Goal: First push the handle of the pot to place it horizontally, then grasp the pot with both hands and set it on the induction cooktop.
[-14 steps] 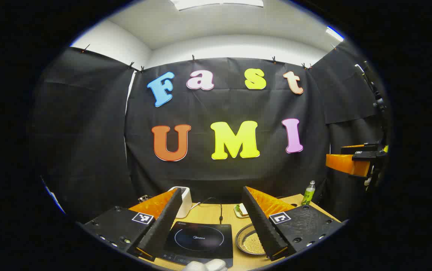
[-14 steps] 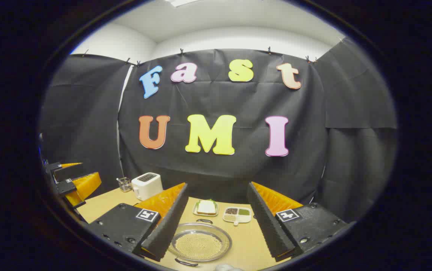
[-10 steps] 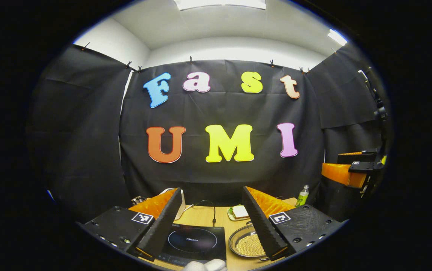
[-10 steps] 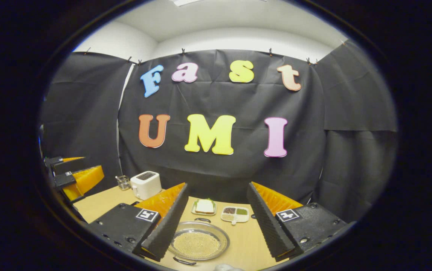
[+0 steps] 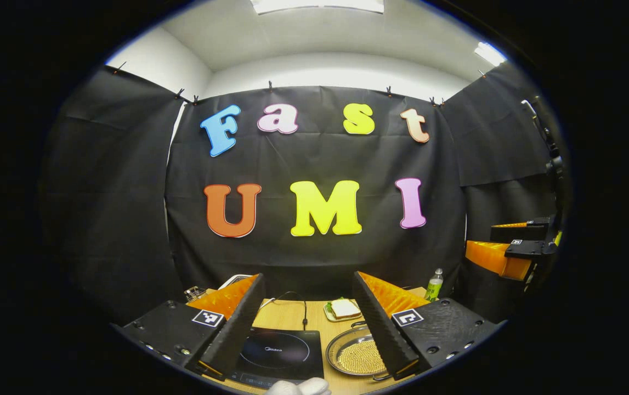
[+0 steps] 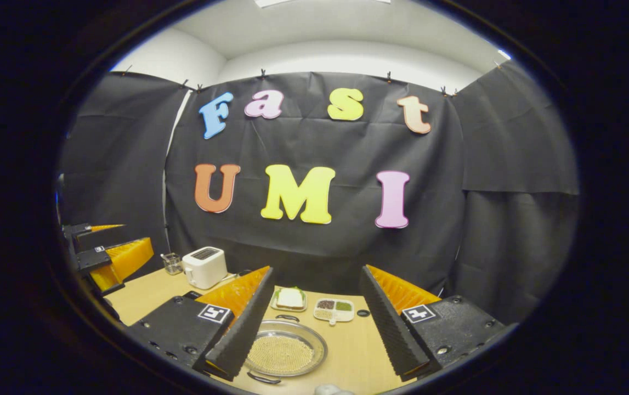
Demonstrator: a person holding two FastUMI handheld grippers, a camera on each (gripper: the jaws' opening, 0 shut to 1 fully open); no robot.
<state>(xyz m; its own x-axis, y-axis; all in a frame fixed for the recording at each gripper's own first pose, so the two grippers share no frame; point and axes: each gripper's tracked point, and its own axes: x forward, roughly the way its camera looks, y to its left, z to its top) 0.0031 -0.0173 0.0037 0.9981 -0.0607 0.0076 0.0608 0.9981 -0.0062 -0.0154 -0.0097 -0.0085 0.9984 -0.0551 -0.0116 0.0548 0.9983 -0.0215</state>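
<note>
The pot (image 6: 284, 354) is a shallow round metal pan with a perforated, grainy-looking base, sitting on the wooden table (image 6: 358, 356). One dark handle (image 6: 264, 379) points toward me and the other (image 6: 287, 317) points away. In the left gripper view the pot (image 5: 353, 356) lies just right of the black induction cooktop (image 5: 278, 355), partly behind one finger. My left gripper (image 5: 309, 280) hovers open above the cooktop, holding nothing. My right gripper (image 6: 317, 271) hovers open above the pot, also holding nothing. Each gripper is visible far off in the other's view, the right gripper (image 5: 511, 253) and the left gripper (image 6: 107, 257).
Behind the pot stand a plate with a sandwich (image 6: 290, 299) and a divided dish of grains (image 6: 334, 310). A white toaster (image 6: 203, 267) and a small glass (image 6: 171, 263) sit at the back left. A green bottle (image 5: 432, 284) stands at the back right. The cooktop's cable (image 5: 304, 310) runs backward.
Both views have panned slightly right, so the table's objects slid left in the frames. More of the pot now shows in the left gripper view. Both grippers have stayed open.
</note>
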